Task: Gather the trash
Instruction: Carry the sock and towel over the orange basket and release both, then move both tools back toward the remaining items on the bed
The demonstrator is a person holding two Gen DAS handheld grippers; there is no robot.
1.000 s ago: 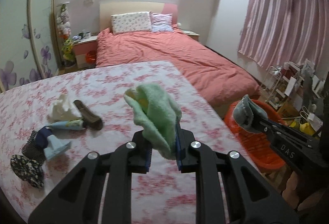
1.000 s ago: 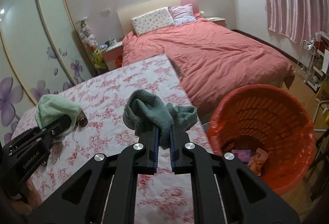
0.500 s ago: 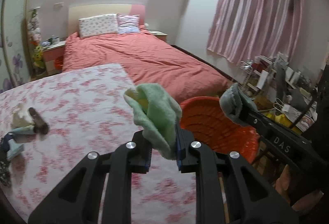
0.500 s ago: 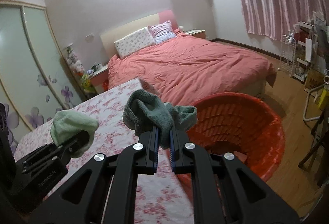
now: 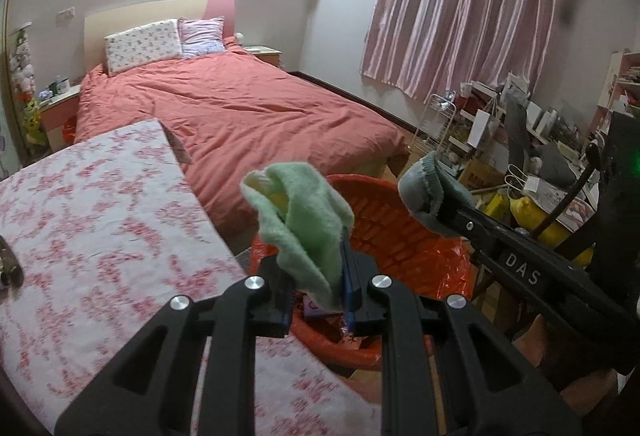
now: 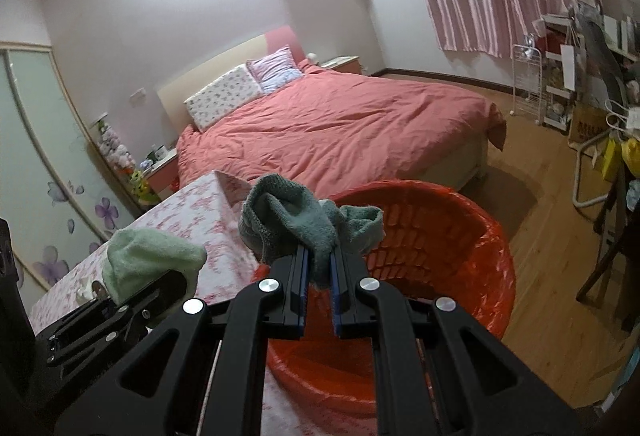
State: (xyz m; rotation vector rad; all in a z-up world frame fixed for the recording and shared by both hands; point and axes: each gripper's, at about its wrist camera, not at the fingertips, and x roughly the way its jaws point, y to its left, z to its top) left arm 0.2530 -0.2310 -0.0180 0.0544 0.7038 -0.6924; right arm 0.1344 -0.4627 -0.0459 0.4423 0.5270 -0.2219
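Note:
My left gripper (image 5: 316, 292) is shut on a light green cloth (image 5: 304, 220) and holds it over the near rim of the orange trash basket (image 5: 404, 232). My right gripper (image 6: 319, 276) is shut on a grey-green cloth (image 6: 296, 224) above the same basket (image 6: 472, 248). Each gripper shows in the other's view: the right one with its cloth (image 5: 428, 195) at the right, the left one with its cloth (image 6: 148, 260) at the lower left. Some wrappers lie in the basket bottom.
A table with a pink flowered cloth (image 5: 92, 211) lies to the left of the basket, with a dark item (image 5: 10, 268) at its left edge. A red bed (image 5: 240, 107) stands behind. Cluttered shelves (image 5: 520, 139) and a wire rack (image 6: 528, 83) stand at the right.
Both grippers have swung right, away from the table and toward the basket, each still holding its cloth. The trash left on the table has slid out of view.

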